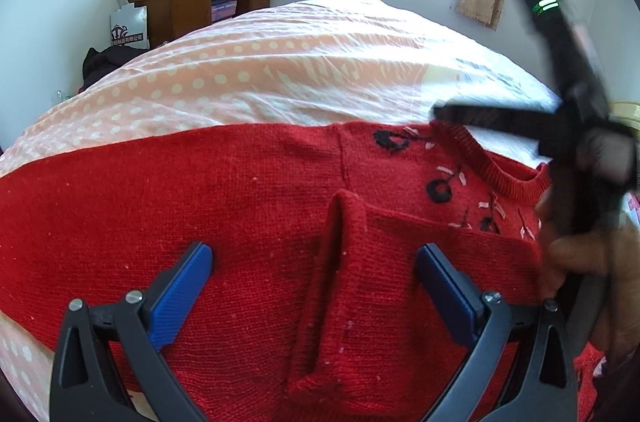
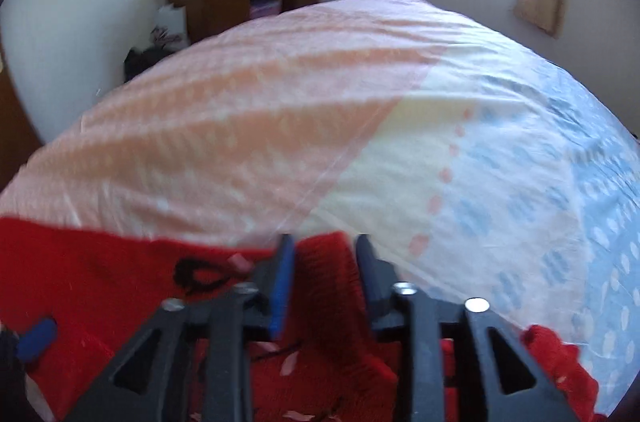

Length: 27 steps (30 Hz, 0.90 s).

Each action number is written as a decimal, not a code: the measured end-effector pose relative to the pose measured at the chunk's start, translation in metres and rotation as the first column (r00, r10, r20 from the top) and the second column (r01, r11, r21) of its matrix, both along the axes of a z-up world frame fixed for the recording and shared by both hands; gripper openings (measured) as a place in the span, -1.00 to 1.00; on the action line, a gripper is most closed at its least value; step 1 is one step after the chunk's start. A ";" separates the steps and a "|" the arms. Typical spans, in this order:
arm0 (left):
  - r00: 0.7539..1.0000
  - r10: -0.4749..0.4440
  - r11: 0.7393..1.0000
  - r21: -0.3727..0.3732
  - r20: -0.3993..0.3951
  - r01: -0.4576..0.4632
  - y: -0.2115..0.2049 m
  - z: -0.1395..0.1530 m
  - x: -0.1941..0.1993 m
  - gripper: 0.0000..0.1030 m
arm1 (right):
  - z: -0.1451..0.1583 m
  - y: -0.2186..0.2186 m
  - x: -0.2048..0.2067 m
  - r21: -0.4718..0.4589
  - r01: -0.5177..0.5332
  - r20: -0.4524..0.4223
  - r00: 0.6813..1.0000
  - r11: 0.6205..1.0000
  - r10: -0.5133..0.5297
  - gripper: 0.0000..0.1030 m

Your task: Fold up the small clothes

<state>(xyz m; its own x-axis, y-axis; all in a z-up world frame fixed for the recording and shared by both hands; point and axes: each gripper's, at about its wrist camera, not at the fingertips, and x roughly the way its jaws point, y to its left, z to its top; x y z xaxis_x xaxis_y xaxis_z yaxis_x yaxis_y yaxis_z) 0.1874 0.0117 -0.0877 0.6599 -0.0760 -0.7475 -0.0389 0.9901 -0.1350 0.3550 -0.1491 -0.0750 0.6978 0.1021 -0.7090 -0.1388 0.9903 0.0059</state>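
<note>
Sweater [image 1: 260, 222] lies flat for folding; my left gripper [image 1: 314, 286] spread over its sleeve, right gripper [image 2: 326, 262] parted astride the far collar.

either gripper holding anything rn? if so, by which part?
Left gripper: nothing, open over the red sweater's folded sleeve. Right gripper: jaws straddle the ribbed collar, pads apart, so apparently no grip.

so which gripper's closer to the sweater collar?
Right. The right gripper has the ribbed collar between its fingers; the left gripper sits open over the folded sleeve, away from the collar.
</note>
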 end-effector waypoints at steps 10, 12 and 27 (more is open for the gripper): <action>1.000 0.002 1.000 0.020 -0.006 -0.002 -0.003 0.000 0.003 1.00 | -0.018 -0.118 -0.059 -0.045 0.186 -0.203 0.960 0.982 -0.191 -0.15; 1.000 0.003 1.000 0.024 -0.008 -0.003 -0.004 0.000 0.004 1.00 | -0.016 -0.146 -0.068 0.044 0.230 -0.152 0.963 0.972 -0.221 -0.15; 1.000 0.004 0.999 0.043 -0.016 -0.003 -0.006 -0.003 0.005 1.00 | -0.011 -0.078 -0.184 0.045 0.154 -0.063 0.986 0.987 -0.152 -0.11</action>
<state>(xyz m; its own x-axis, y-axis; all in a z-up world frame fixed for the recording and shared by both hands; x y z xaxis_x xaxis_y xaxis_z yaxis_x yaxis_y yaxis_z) 0.1928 0.0056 -0.0905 0.6476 -0.0417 -0.7608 -0.0440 0.9948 -0.0919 0.1711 -0.2272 -0.0862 0.6652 0.0333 -0.7460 0.0163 0.9981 0.0592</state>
